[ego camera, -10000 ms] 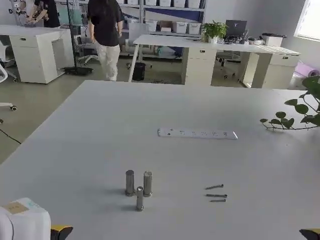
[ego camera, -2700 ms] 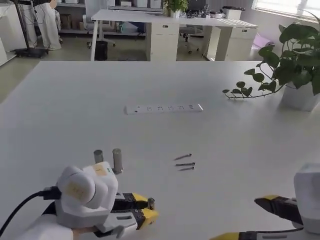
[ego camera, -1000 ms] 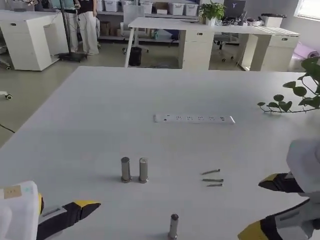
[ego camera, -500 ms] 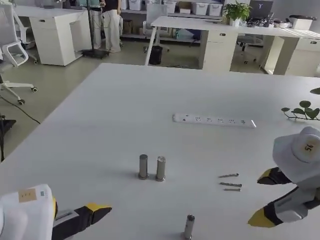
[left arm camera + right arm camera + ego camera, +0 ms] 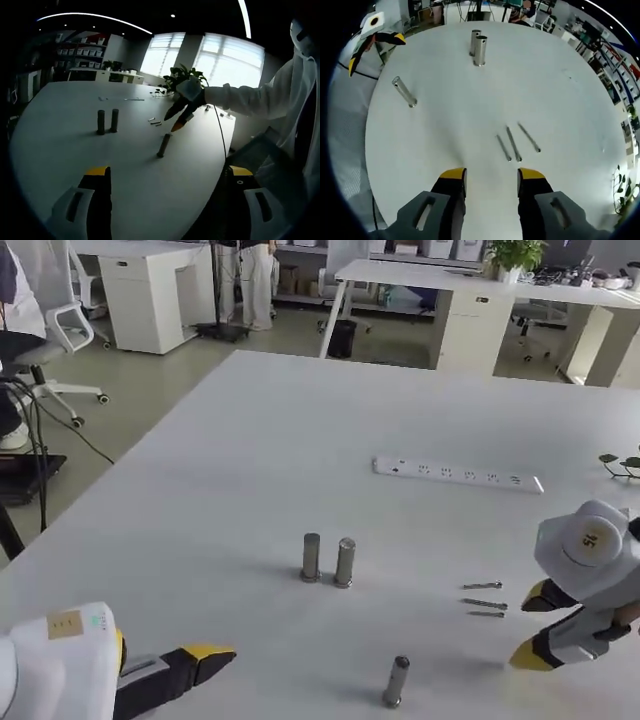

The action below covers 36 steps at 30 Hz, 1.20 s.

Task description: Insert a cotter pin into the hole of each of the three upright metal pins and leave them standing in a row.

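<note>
In the head view, a pair of metal pins (image 5: 345,562) is being shown upright at the centre of the frame on the white table (image 5: 230,450), the two standing just beside each other. A third metal pin (image 5: 397,681) is standing alone at the lower centre, well apart from the pair. Three cotter pins (image 5: 485,601) are lying roughly parallel at the right of centre. The right gripper (image 5: 527,627) is being held at the right edge, near the cotter pins, its jaws apart and empty. The left gripper (image 5: 168,172) is being held at the lower left of the head view, its jaws wide apart and empty. A power strip (image 5: 458,475) is lying at the upper right.
</note>
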Available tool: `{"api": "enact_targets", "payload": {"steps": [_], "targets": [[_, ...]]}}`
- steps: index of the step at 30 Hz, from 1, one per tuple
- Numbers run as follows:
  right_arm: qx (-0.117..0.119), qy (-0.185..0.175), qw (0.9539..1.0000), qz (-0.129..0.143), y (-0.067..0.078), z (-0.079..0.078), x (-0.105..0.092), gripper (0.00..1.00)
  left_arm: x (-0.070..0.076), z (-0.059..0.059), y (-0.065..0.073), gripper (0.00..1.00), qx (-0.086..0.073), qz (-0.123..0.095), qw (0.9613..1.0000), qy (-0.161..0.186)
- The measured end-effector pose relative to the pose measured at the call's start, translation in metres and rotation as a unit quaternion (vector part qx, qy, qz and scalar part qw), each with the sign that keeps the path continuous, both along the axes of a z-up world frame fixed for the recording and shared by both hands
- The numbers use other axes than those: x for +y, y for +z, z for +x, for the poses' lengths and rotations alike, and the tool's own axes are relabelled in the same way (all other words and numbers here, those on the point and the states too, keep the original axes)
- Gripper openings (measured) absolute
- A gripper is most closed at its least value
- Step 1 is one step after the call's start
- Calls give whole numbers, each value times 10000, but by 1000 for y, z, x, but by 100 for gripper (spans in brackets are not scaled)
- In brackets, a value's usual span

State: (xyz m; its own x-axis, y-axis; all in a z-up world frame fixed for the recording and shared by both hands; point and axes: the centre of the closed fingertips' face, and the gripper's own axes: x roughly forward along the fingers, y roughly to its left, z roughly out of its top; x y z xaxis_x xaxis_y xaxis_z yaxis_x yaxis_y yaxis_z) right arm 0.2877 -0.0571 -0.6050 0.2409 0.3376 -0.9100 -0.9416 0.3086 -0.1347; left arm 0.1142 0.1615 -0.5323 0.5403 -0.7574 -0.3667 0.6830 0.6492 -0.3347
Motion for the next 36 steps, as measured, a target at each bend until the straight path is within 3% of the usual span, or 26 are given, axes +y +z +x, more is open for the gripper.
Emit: {"api": "enact_targets", "payload": {"steps": [7, 10, 14, 19, 22, 28, 31, 36], "targets": [[-134, 146, 9998, 80, -4, 21, 8, 20, -1, 2, 7, 91, -63, -150, 9996, 209], [-98, 196, 9996, 173, -2, 21, 12, 16, -1, 2, 9, 91, -71, -193, 9995, 248], [-45, 375, 9993, 71, -3, 16, 17, 6, -1, 0, 7, 91, -52, -161, 9995, 267], [-66, 540, 9985, -83, -5, 17, 16, 4, 0, -1, 5, 90, 3, -146, 9995, 276], [69, 600, 9981, -108, -8, 14, 18, 0, -2, -3, 5, 88, -9, -93, 9997, 205], [33, 576, 9978, -326, -10, 15, 19, 0, -3, -3, 3, 87, 10, -54, 9999, 158], [-69, 847, 9951, -505, -10, 14, 19, 0, -7, -6, 3, 87, 17, -18, 10000, 54], [-60, 693, 9963, -510, -10, 14, 19, 0, -12, -6, 4, 86, 15, -66, 10000, -9]]}}
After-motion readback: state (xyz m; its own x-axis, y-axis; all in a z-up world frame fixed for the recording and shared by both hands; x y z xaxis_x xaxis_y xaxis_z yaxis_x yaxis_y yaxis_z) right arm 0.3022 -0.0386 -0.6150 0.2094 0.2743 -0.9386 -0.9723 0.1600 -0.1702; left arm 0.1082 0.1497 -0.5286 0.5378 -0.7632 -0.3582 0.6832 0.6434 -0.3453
